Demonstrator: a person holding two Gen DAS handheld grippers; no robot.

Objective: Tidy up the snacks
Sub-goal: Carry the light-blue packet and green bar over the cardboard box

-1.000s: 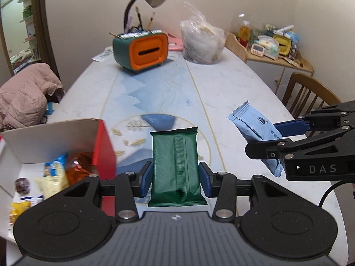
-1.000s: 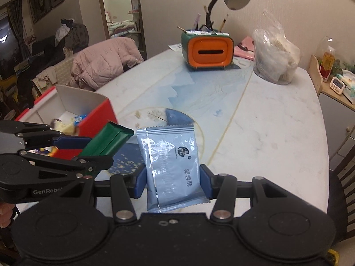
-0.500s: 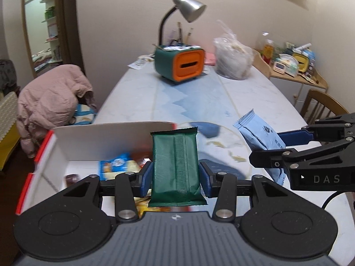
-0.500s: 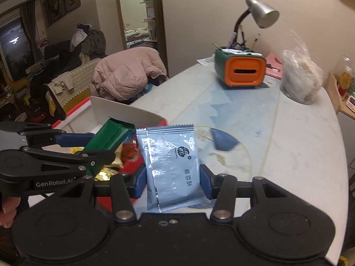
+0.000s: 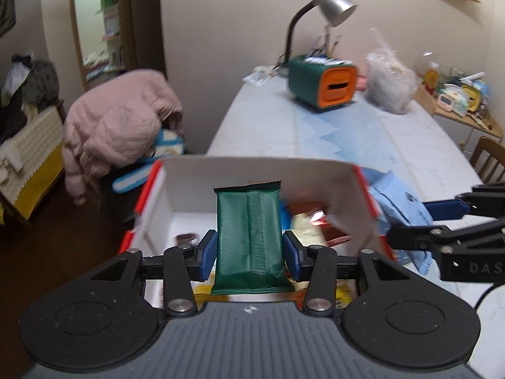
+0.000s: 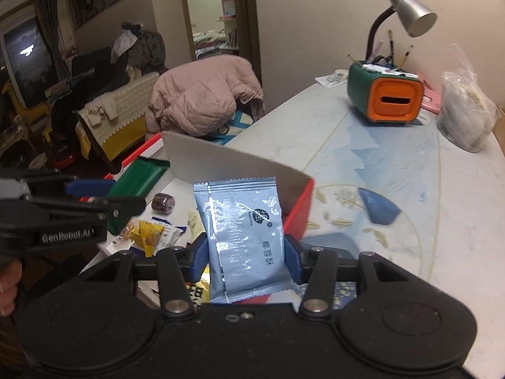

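My left gripper [image 5: 249, 252] is shut on a dark green snack packet [image 5: 249, 233] and holds it upright over the open red-and-white box [image 5: 252, 173]. It also shows in the right wrist view [image 6: 135, 177]. My right gripper [image 6: 246, 259] is shut on a light blue snack packet [image 6: 243, 230], held upright over the box's right wall [image 6: 300, 211]. In the left wrist view the blue packet [image 5: 401, 202] sits just right of the box. Several small wrapped snacks [image 6: 148, 233] lie inside the box.
The box stands at the table's near left edge. A green and orange pen holder [image 6: 385, 98] with a desk lamp [image 6: 410, 15] and a plastic bag [image 6: 467, 110] stand at the far end. A chair with a pink jacket [image 6: 202, 98] stands left of the table.
Both grippers have moved left with their packets, from over the table to over the box. Both stay shut.
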